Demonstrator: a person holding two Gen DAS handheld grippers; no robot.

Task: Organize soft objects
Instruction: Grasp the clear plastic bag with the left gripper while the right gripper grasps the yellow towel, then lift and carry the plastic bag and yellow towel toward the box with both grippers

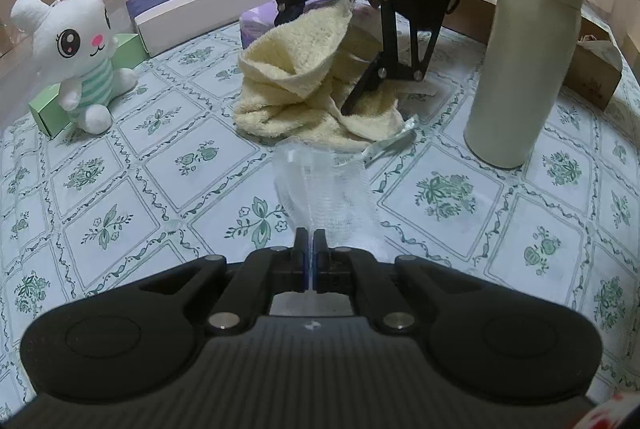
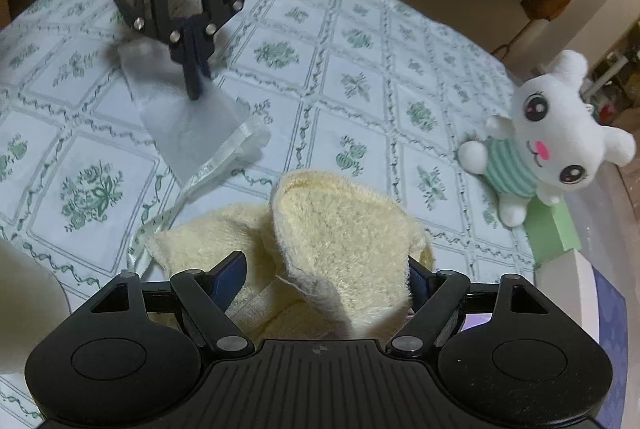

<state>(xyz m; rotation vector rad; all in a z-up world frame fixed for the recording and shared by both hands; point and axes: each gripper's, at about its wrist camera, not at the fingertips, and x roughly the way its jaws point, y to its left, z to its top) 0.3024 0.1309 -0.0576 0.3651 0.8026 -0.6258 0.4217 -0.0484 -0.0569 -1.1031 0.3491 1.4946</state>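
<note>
A crumpled cream towel [image 1: 304, 77] lies mid-table; in the right wrist view it [image 2: 336, 229] bulges up between the spread fingers. My right gripper [image 2: 324, 269] is open around it, also seen from the left wrist view [image 1: 316, 41]. My left gripper [image 1: 311, 241] is shut on a clear mesh pouch [image 1: 324, 185] that stretches toward the towel; it shows in the right wrist view [image 2: 188, 113] under that gripper [image 2: 194, 85]. A white plush bunny [image 1: 80, 45] sits at the left, also in the right wrist view [image 2: 548, 141].
A tall cream flask [image 1: 524, 45] stands right of the towel. A green box [image 1: 56, 109] is behind the bunny, a purple-and-white box [image 1: 200, 5] and a purple tissue pack [image 1: 260, 21] lie behind the towel, cardboard boxes [image 1: 592, 69] at the right. Floral tablecloth [image 1: 440, 197] covers the table.
</note>
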